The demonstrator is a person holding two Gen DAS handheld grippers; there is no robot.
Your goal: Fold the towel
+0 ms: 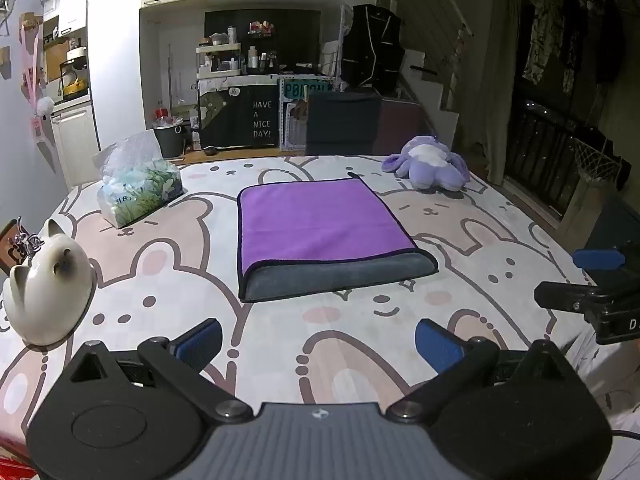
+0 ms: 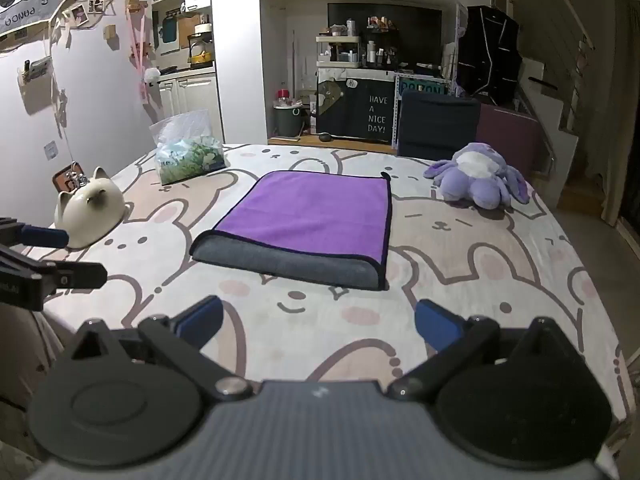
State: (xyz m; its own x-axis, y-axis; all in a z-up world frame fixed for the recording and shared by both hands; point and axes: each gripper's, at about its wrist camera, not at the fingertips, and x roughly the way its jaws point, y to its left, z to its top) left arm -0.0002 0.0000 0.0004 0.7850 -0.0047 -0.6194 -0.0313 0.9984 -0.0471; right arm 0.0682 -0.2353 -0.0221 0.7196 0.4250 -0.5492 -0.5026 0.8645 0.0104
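The folded microfibre towel shows a purple upper face, a grey underside along its near fold, and dark piping at its edges. It lies on a white cloth over the worktop, printed with pale pink and cream cartoon bears and rabbits outlined in brown. The plush toy is lilac with a white belly. The glossy cat figurine is cream with a dark face. Each claw is black with blue pads.
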